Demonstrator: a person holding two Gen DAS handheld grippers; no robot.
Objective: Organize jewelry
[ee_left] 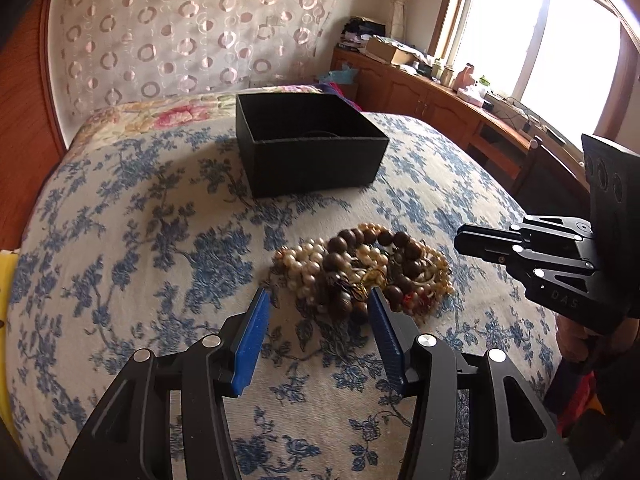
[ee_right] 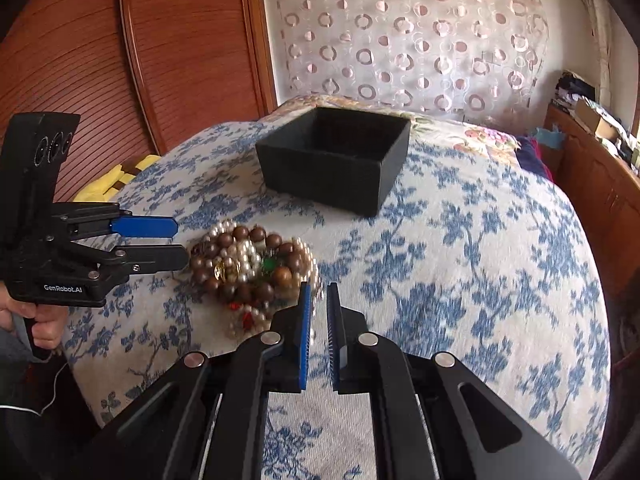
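A tangled pile of jewelry [ee_left: 362, 270], brown wooden beads and pearl strands, lies on the blue floral bedspread [ee_left: 140, 248]. It also shows in the right wrist view [ee_right: 252, 268]. An open black box [ee_left: 308, 142] stands behind it, also seen in the right wrist view [ee_right: 336, 158]. My left gripper [ee_left: 320, 300] is open, its blue pads just short of the pile's near edge, empty. My right gripper [ee_right: 318, 292] has its jaws a narrow gap apart at the pile's right edge, holding nothing. Each gripper shows in the other's view: the right [ee_left: 460, 240], the left [ee_right: 182, 242].
A patterned headboard cover [ee_left: 180, 32] rises behind the bed. A wooden cabinet [ee_left: 440, 100] with clutter runs along the window side. A wooden panel wall [ee_right: 100, 60] stands on the other side, with a yellow cloth [ee_right: 120, 176] at the bed edge.
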